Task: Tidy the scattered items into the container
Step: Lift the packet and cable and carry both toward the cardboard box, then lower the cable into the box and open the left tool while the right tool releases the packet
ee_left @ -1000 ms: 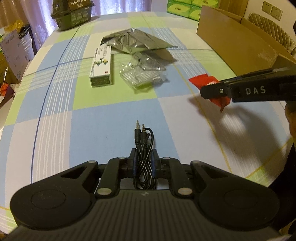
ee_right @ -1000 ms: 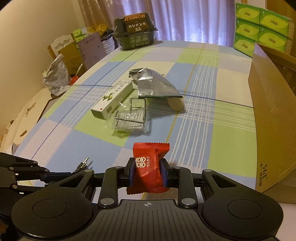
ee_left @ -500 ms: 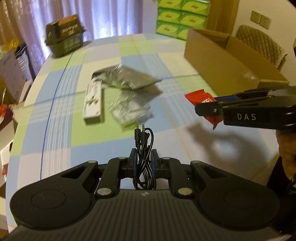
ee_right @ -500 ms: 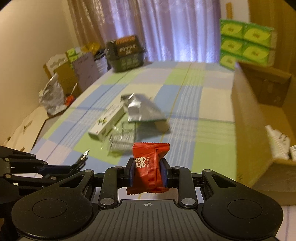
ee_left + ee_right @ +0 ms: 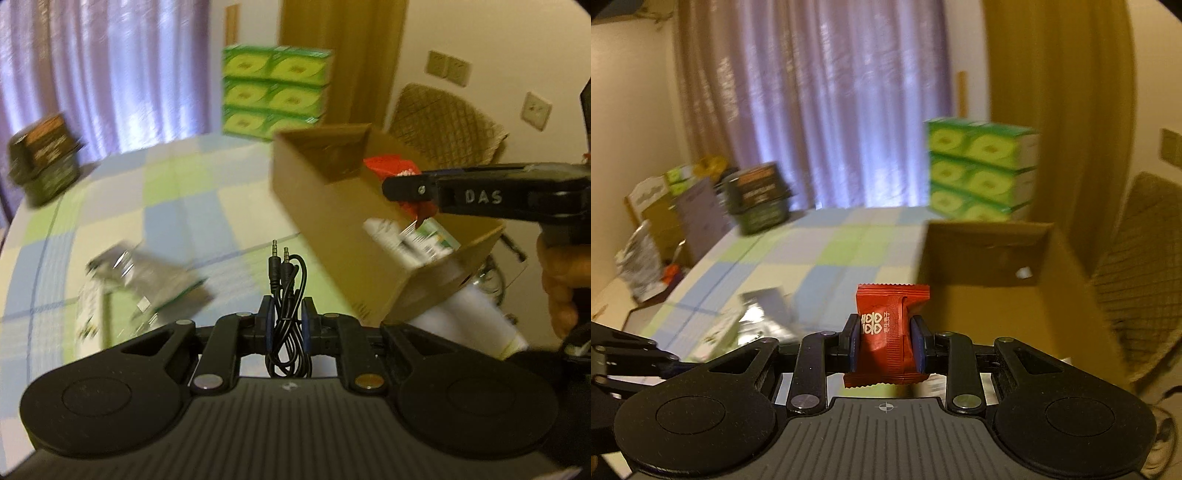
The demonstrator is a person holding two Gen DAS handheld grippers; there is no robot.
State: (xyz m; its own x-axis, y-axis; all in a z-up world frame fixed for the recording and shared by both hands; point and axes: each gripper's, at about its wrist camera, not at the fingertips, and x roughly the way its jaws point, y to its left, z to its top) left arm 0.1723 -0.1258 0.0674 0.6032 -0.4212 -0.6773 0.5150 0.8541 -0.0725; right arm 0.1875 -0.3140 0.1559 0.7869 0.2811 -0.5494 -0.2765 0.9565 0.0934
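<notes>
We are pinching a coiled black cable (image 5: 287, 314) in our left gripper (image 5: 287, 321), its fingers pressed against the bundle, the two plugs sticking up past the tips. The cable is hanging in the air, clear of the table (image 5: 122, 206) and short of the box (image 5: 332, 221), on the box's near-left side.

We are squeezing a red packet (image 5: 888, 332) in our right gripper (image 5: 886, 339), both pads flat on its sides, the packet standing upright with white print facing us. In the left view this gripper (image 5: 406, 184) is reaching in from the right over the box's open top, so the packet (image 5: 391, 166) is hovering above the inside of the box, not touching it. A hand (image 5: 561, 280) is gripping the handle to the right of the box.

Inside the box, at its near end, white and green cartons (image 5: 410, 240) are lying on the floor of it.

Left of the box, on the checked tablecloth, a silver bag (image 5: 147, 273) and a white carton (image 5: 88, 310) are lying blurred, close together; we cannot tell whether they are touching.

Beyond the box's far wall, green packs (image 5: 979, 170) are standing stacked. Far left of the box, at the table's far edge, a dark crate (image 5: 759, 195) is sitting before the purple curtain (image 5: 820, 103). Right of the box, a woven chair (image 5: 443, 122) is standing.
</notes>
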